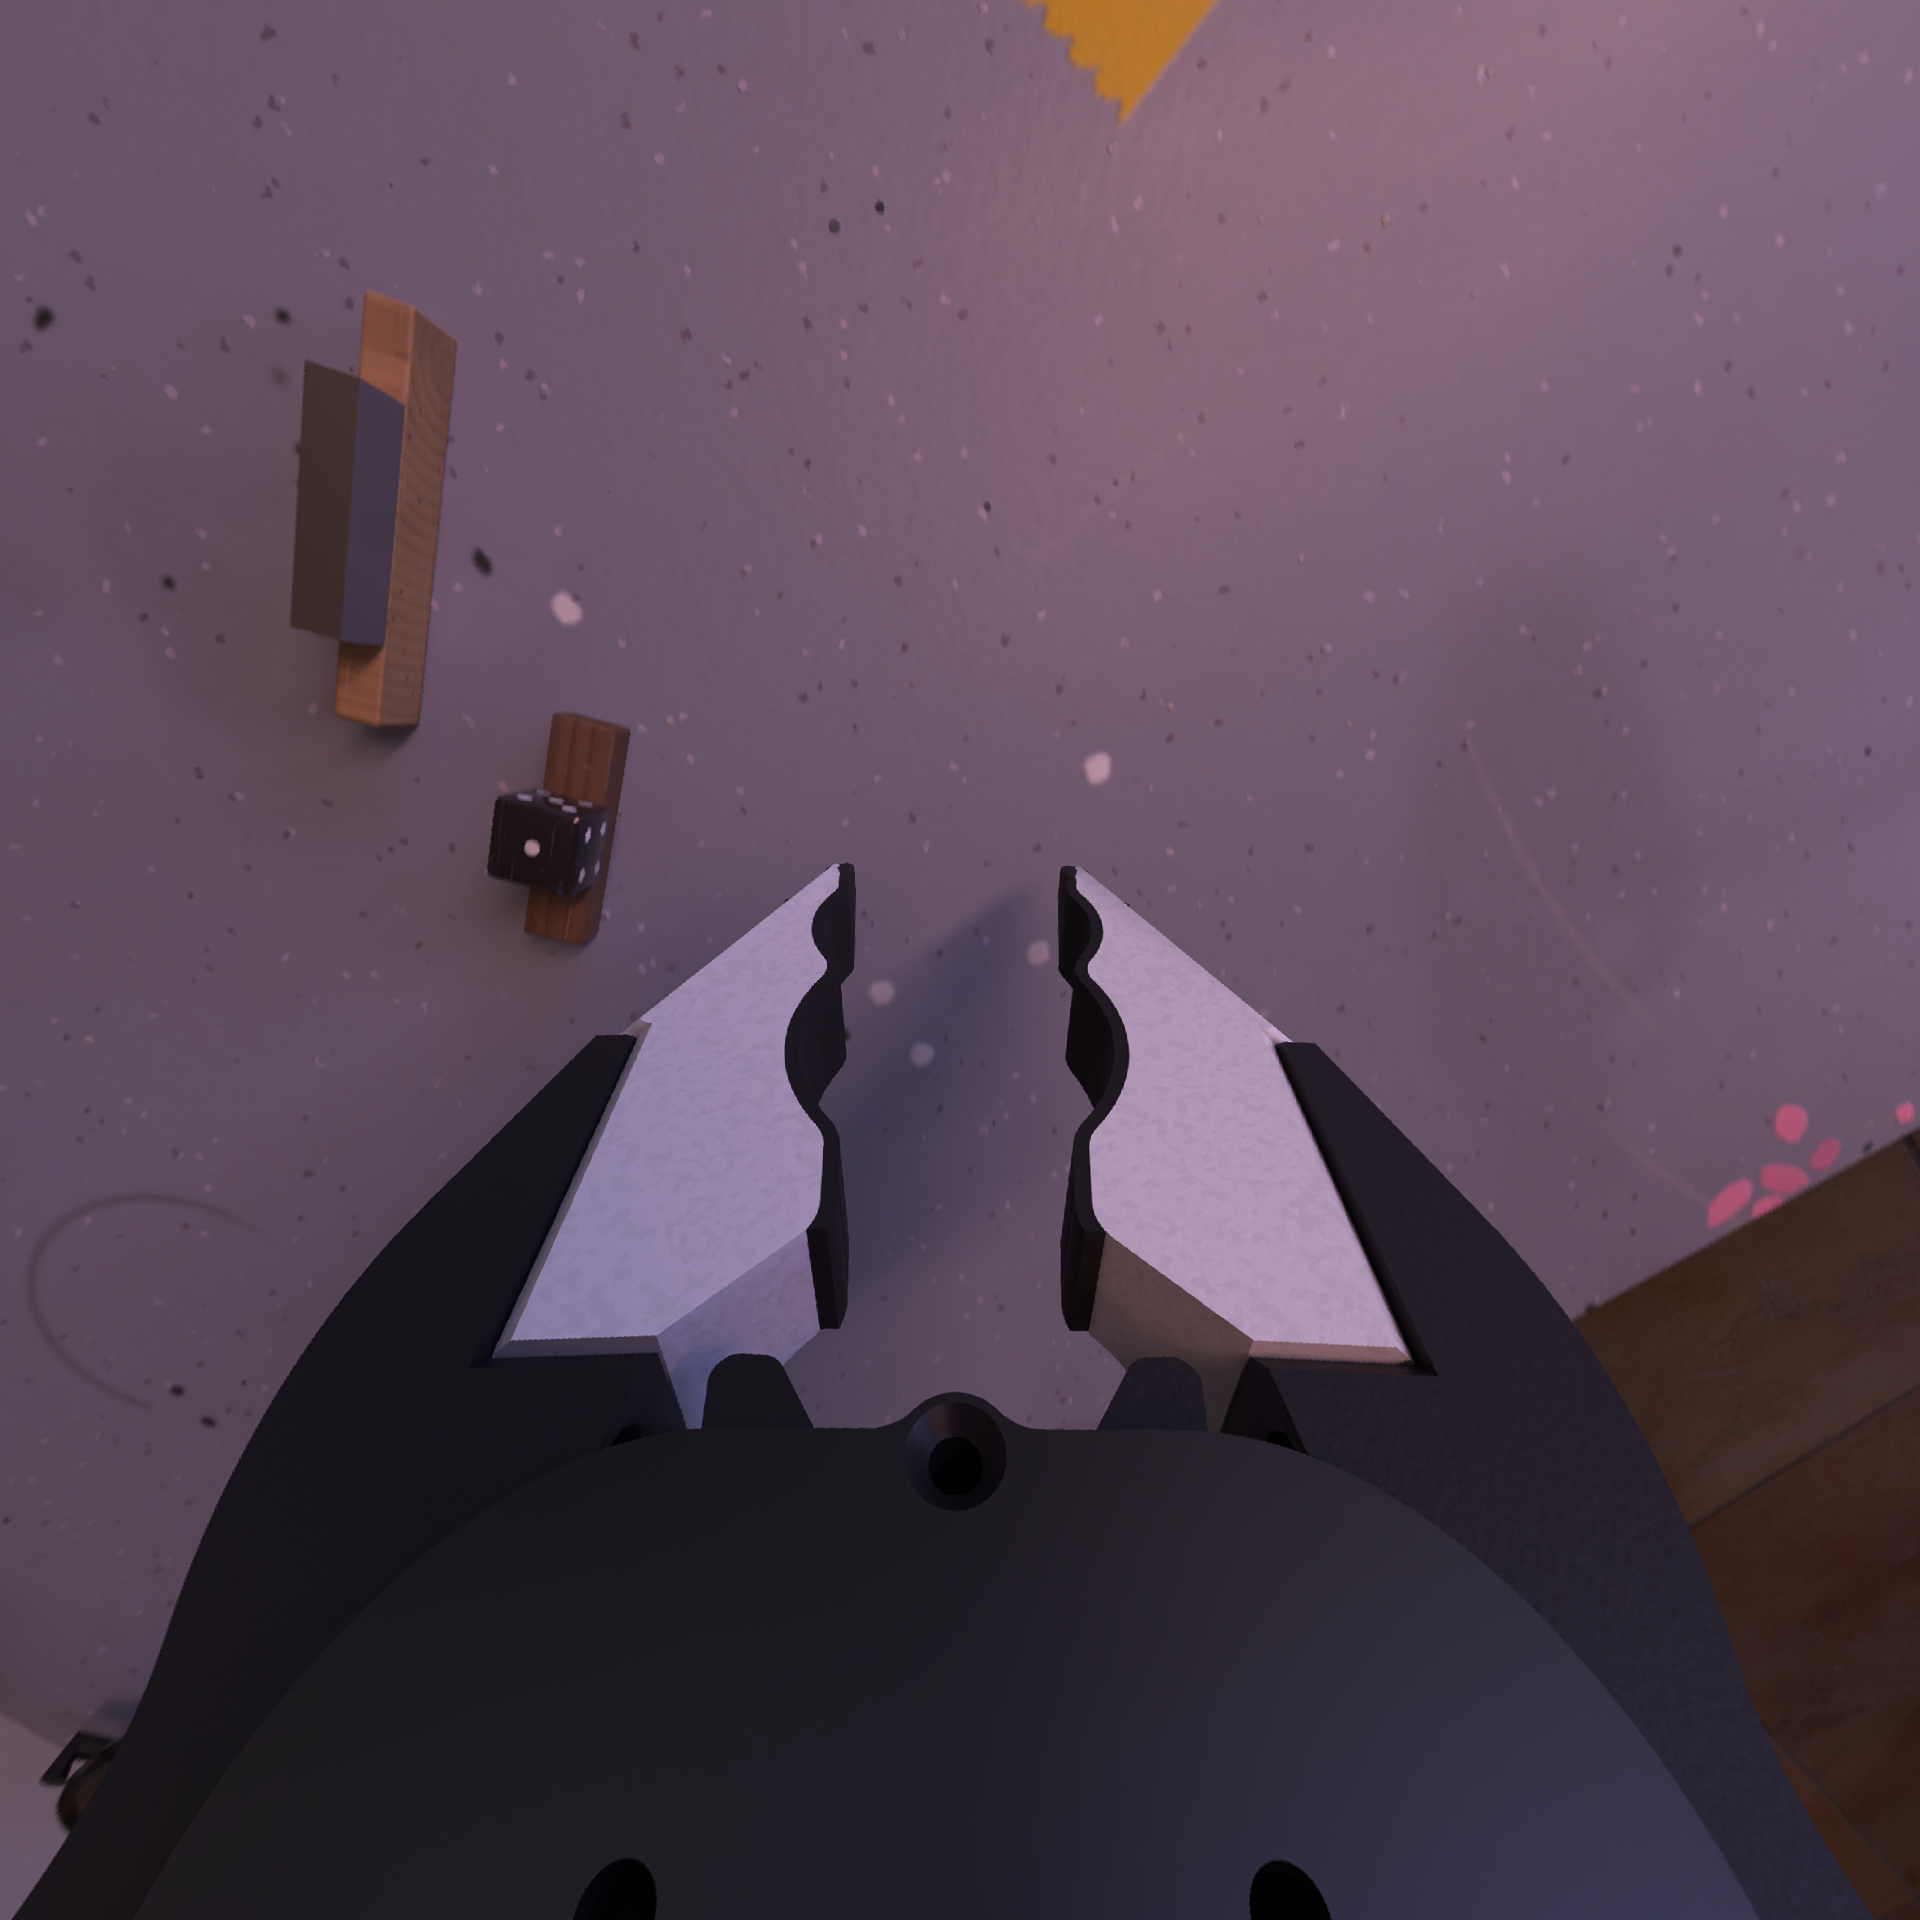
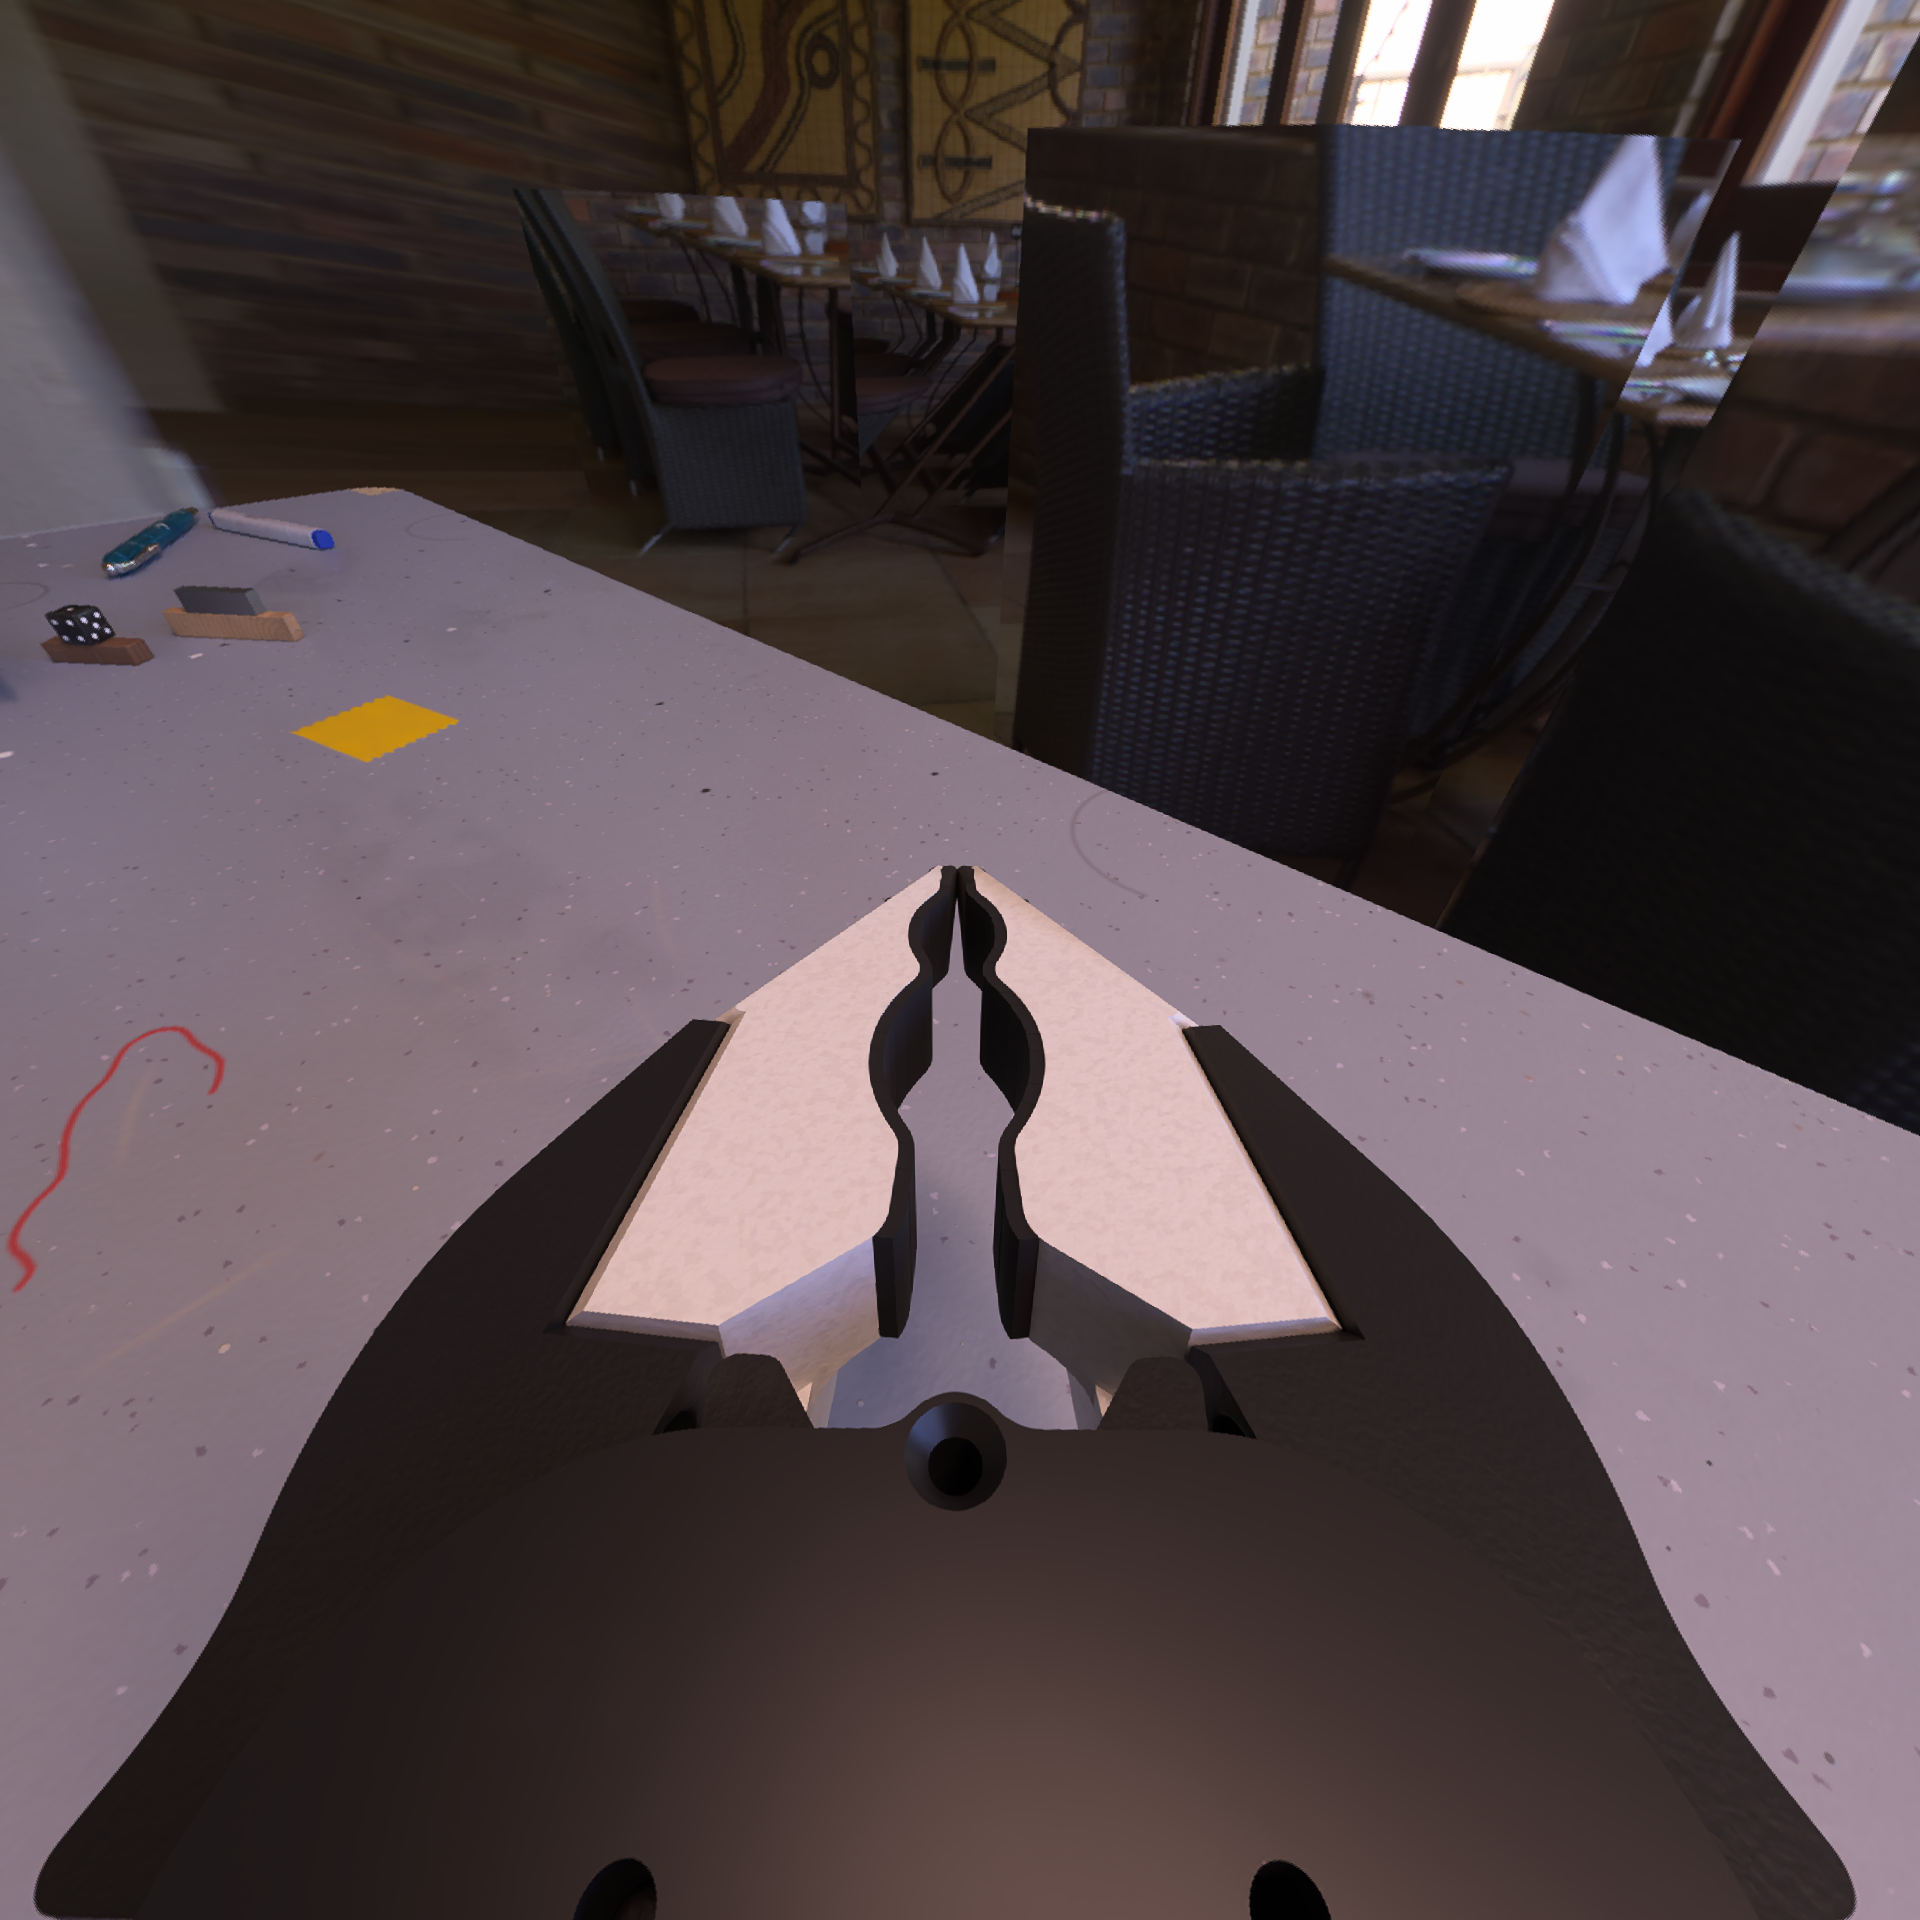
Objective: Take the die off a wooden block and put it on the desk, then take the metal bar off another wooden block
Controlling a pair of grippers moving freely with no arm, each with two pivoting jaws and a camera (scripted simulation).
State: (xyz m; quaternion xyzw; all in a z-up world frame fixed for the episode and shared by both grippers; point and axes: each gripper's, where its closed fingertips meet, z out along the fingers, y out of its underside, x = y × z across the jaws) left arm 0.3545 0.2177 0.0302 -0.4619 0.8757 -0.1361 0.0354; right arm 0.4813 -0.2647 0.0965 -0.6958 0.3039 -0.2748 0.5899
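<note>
A black die (image 1: 545, 844) with white pips sits on a small dark wooden block (image 1: 577, 826). Beyond it a grey metal bar (image 1: 348, 504) lies on a longer light wooden block (image 1: 400, 520). My left gripper (image 1: 956, 883) is open and empty, looking down at the desk, to the right of the die. In the right wrist view the die (image 2: 80, 623) on its dark block (image 2: 99, 651) and the bar (image 2: 218, 600) on its light block (image 2: 234, 624) stand far off at the left. My right gripper (image 2: 956, 873) is shut and empty, low over the desk.
The grey speckled desk (image 2: 623, 831) bears a yellow patch (image 2: 374, 727), which also shows in the left wrist view (image 1: 1127, 42), and a red scribble (image 2: 104, 1122). A green pen (image 2: 145, 540) and a white marker (image 2: 272, 530) lie behind the blocks. The desk edge runs diagonally at the right, with wicker chairs (image 2: 1247, 582) beyond.
</note>
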